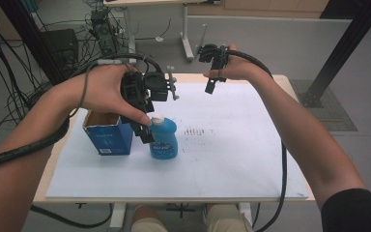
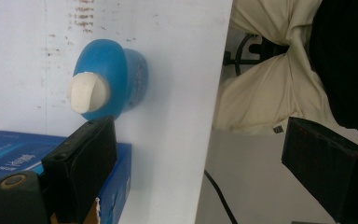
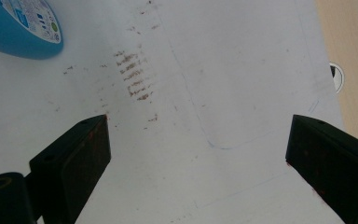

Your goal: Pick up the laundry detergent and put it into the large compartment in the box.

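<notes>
A blue bottle [image 1: 164, 139] with a white cap [image 1: 157, 119] stands upright on the white sheet, close beside an open blue carton [image 1: 107, 132]. My left gripper [image 1: 144, 129] hangs just left of the bottle, above the carton's near corner, with its jaws wide apart and nothing between them. In the left gripper view the blue bottle [image 2: 114, 79] and its white cap [image 2: 88, 93] sit above the left jaw, and the blue carton [image 2: 116, 182] lies under it. My right gripper [image 1: 212, 79] is raised over the table's far edge, open and empty. The blue bottle [image 3: 21, 28] lies at the upper left of the right gripper view.
The white sheet [image 1: 222, 159] covers most of the wooden table [image 1: 290, 87] and bears brown smudges [image 1: 194, 131] near its middle. Cables, table legs and a black post stand on the floor beyond. The person's knees are at the near edge.
</notes>
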A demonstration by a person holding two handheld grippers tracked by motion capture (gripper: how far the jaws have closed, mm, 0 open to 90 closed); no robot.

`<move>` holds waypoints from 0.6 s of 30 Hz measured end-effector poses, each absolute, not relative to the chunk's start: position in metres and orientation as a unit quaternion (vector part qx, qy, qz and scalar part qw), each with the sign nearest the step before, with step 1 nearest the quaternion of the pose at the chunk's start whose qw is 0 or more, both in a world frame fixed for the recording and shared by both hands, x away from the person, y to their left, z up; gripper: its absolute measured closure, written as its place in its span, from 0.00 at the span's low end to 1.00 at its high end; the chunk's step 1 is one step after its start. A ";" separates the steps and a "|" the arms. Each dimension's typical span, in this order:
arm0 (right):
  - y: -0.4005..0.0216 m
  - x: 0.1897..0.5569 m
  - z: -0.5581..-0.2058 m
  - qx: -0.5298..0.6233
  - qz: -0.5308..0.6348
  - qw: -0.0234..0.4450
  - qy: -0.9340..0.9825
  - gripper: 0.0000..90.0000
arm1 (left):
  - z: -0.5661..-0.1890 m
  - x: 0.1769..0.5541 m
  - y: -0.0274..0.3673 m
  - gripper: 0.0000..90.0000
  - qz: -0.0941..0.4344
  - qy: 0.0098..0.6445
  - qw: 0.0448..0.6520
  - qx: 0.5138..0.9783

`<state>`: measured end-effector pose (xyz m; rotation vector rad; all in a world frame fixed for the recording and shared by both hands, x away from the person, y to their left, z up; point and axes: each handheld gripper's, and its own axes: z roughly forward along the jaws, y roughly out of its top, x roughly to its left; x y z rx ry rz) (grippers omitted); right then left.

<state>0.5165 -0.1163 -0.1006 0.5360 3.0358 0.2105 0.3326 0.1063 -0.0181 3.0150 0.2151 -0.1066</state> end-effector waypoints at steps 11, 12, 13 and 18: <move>-0.119 0.514 -0.098 0.175 0.070 0.029 0.982 0.07 | -0.014 0.334 0.106 0.12 -0.032 0.073 0.060 0.995; -0.120 0.513 -0.098 0.175 0.072 0.029 0.982 0.07 | -0.014 0.334 0.107 0.12 -0.031 0.073 0.061 0.995; -0.120 0.513 -0.098 0.175 0.071 0.029 0.982 0.07 | -0.014 0.334 0.107 0.12 -0.031 0.073 0.061 0.995; -0.119 0.512 -0.096 0.172 0.071 0.030 0.982 0.07 | -0.012 0.336 0.107 0.11 -0.028 0.074 0.061 0.995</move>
